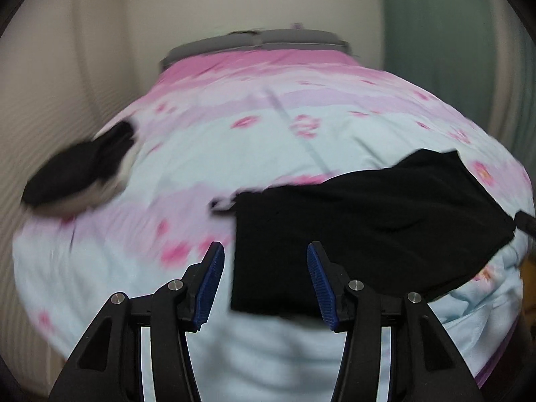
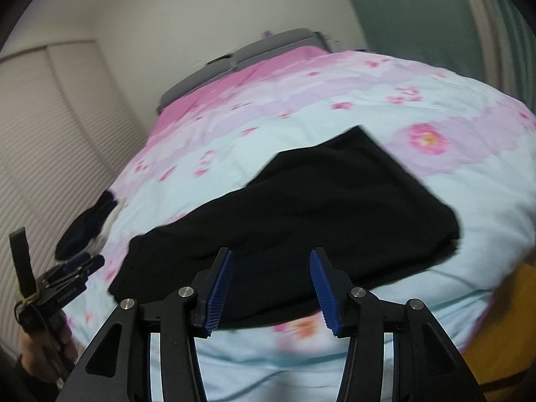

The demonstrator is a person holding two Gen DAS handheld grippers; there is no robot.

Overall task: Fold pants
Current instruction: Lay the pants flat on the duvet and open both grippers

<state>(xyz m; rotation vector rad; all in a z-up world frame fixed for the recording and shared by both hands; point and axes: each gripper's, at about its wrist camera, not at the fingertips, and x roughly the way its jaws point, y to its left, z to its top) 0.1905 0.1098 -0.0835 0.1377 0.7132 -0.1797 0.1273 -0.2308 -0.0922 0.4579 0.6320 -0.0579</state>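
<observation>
Showing only in the right view, left gripper (image 2: 85,261) seems empty; both jaws half-open above pants (image 2: 301,207).

Folded pants (image 2: 301,201) lie on the bed (image 2: 485,207) near its front edge; another garment, perhaps, (image 1: 80,171) well left by the bed's edge.

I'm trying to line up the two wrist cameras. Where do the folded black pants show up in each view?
Left wrist view: the black pants lie right of centre on the floral bedspread, beyond the open left gripper.
Right wrist view: the pants fill the centre, just past the open right gripper.
Shared landmark: the grey headboard at the bed's far end.
</observation>
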